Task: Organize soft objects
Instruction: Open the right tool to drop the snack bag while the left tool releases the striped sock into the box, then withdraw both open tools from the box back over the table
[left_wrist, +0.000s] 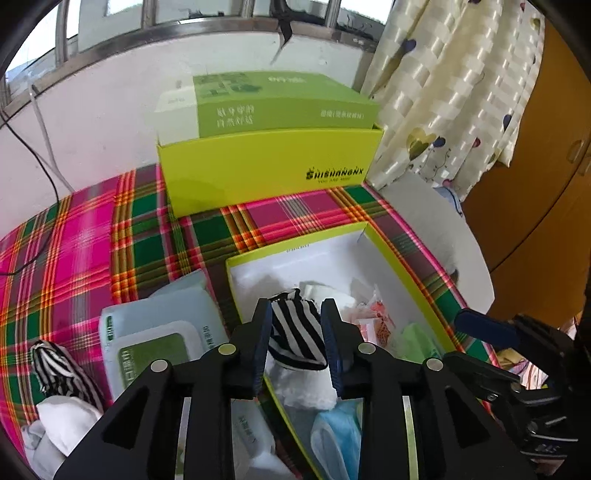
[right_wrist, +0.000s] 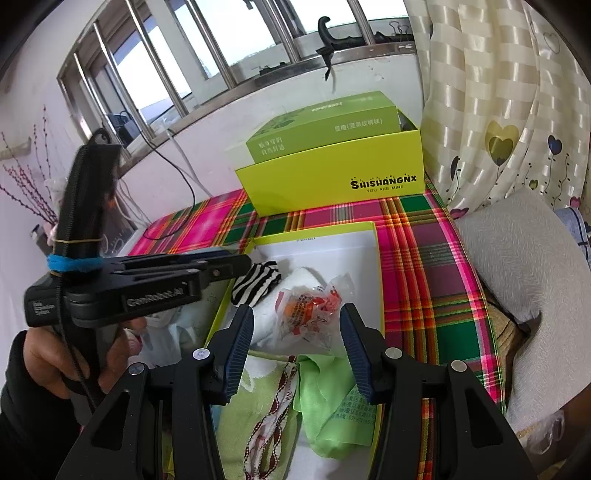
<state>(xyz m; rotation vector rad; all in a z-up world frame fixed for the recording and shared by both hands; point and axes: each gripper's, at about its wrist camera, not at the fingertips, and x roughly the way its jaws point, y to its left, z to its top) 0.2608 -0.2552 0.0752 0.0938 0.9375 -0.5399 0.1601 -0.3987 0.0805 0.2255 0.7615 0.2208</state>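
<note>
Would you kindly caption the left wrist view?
Left gripper jaws open around a striped sock above the yellow-green box.

Wall: white plaster wall (right_wrist: 207, 155) straight ahead of the grippers, below the window.
Window: barred window (right_wrist: 177, 55) high ahead, metal bars across it, bright daylight coming through.
Sill: grey ledge (left_wrist: 207, 33) under the bars, with dark clips lying on it.
Curtain: cream curtain (right_wrist: 491, 110) with a heart print, hanging ahead and to the right.
Cables: a black cable (left_wrist: 33, 155) and a white cable run down the wall on the left.
Furniture: a wooden cabinet (left_wrist: 546, 184) on the far right.
Branches: reddish twigs (right_wrist: 22, 184) at far left.
</note>
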